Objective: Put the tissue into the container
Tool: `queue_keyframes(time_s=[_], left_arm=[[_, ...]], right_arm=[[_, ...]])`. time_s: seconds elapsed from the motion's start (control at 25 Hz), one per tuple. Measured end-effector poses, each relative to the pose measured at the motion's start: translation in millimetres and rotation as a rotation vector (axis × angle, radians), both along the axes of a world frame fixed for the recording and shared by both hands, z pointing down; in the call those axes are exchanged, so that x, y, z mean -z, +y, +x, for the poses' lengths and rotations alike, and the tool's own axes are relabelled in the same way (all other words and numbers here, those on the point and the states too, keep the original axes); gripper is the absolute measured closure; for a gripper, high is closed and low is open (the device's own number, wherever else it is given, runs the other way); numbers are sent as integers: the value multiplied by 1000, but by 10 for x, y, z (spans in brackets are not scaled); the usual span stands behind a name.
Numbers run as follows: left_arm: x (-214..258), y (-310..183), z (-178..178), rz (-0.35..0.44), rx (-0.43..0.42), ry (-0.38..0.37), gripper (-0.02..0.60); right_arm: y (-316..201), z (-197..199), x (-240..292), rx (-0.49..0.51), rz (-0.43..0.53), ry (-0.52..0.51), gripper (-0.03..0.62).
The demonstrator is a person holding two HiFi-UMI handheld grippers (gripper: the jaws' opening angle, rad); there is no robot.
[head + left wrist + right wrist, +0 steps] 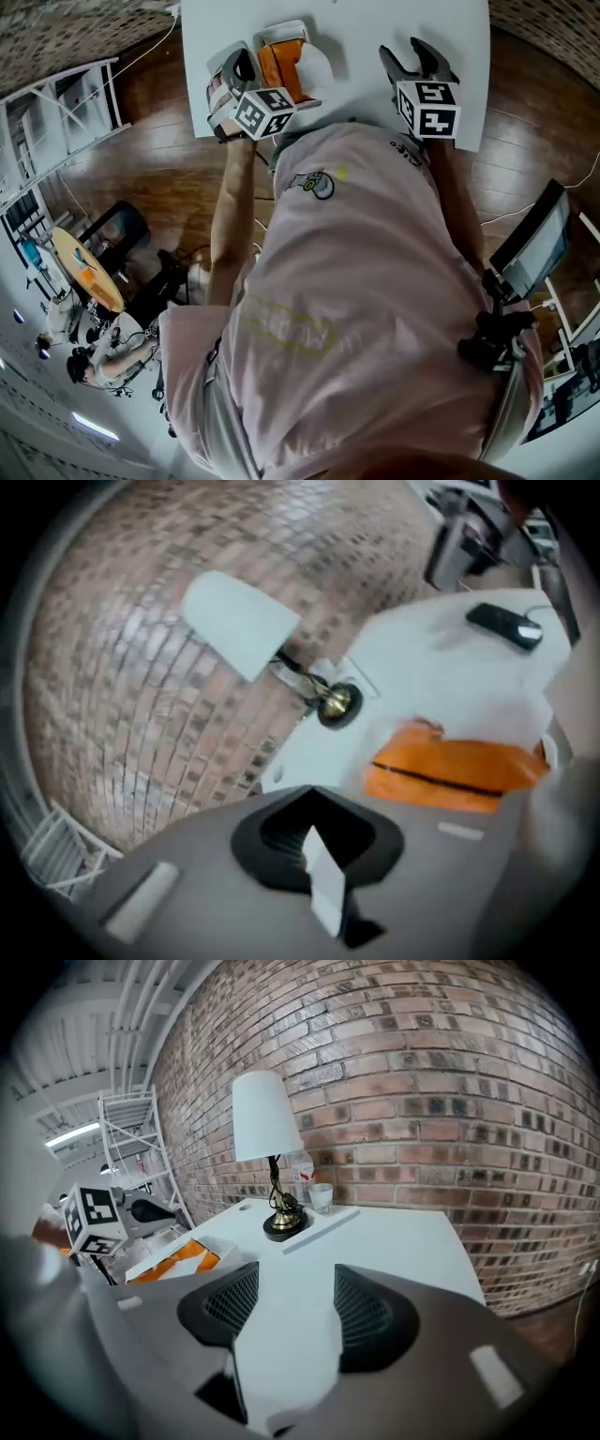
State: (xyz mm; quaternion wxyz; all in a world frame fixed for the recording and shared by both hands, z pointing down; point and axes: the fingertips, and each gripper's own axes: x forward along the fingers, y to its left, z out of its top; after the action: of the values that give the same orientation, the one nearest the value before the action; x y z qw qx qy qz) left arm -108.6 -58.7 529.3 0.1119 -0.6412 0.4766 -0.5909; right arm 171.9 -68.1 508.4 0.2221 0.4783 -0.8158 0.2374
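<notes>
Pinching white tissue [324, 883] strip, left gripper [314, 841] jaws closed; only left gripper view shows it. Head view: orange container [281, 64] upper centre on surface [361, 52], just beside left gripper. Right gripper [286, 1307] wide open, empty.

- Lamp [267, 1147] with white shade, upright on white table [403, 1241], near brick wall [450, 1082].
- Glass [321, 1197] just beside lamp base.
- Small dark device [504, 627] on table.
- Metal rack [56, 117] on wooden floor [169, 187].

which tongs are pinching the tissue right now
The left tongs: their jaws are closed on a white strip of tissue. The right tongs stand open with nothing between them.
</notes>
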Motion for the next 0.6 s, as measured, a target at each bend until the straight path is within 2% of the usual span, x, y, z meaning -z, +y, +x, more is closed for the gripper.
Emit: queue_keyframes(time_s=[0.04,0.12,0.16,0.2,0.28,0.32,0.36,0.4,0.44,0.48,0.52,0.6], left_arm=[[-30,57,56,-15,-49,-3,580],[-390,267,174,-182,-230,-102,582],[-457,297,172,-207,-270,-127,583],[-318,249,155,-143,-247,-73,581],[222,150,205,52,-142,207,580],[285,214,254,46,-158,264,581],[103,361,271,-54,-237,186,583],[-205,531,259,-192,-347,19,582],[-459,648,245,-290,-450,-148,600],[-530,669,243,-295,-515,-240,583],[-416,617,244,-226,-519,-239,581],[-56,493,199,-82,-445,-129,583]], right_arm=[[5,-7,4,-1,-1,-3,341],[3,-29,-8,2,-10,-5,341],[-3,-37,-8,6,-9,-2,341],[-7,-42,3,9,-4,2,341],[-11,-67,45,15,14,-2,341],[6,-114,67,31,21,-15,341],[49,-205,84,75,26,-30,341],[118,-348,92,155,29,-38,342],[204,-527,87,264,31,-29,363],[296,-711,79,377,33,-5,370],[371,-866,78,466,35,20,370],[433,-1050,119,540,39,26,370]])
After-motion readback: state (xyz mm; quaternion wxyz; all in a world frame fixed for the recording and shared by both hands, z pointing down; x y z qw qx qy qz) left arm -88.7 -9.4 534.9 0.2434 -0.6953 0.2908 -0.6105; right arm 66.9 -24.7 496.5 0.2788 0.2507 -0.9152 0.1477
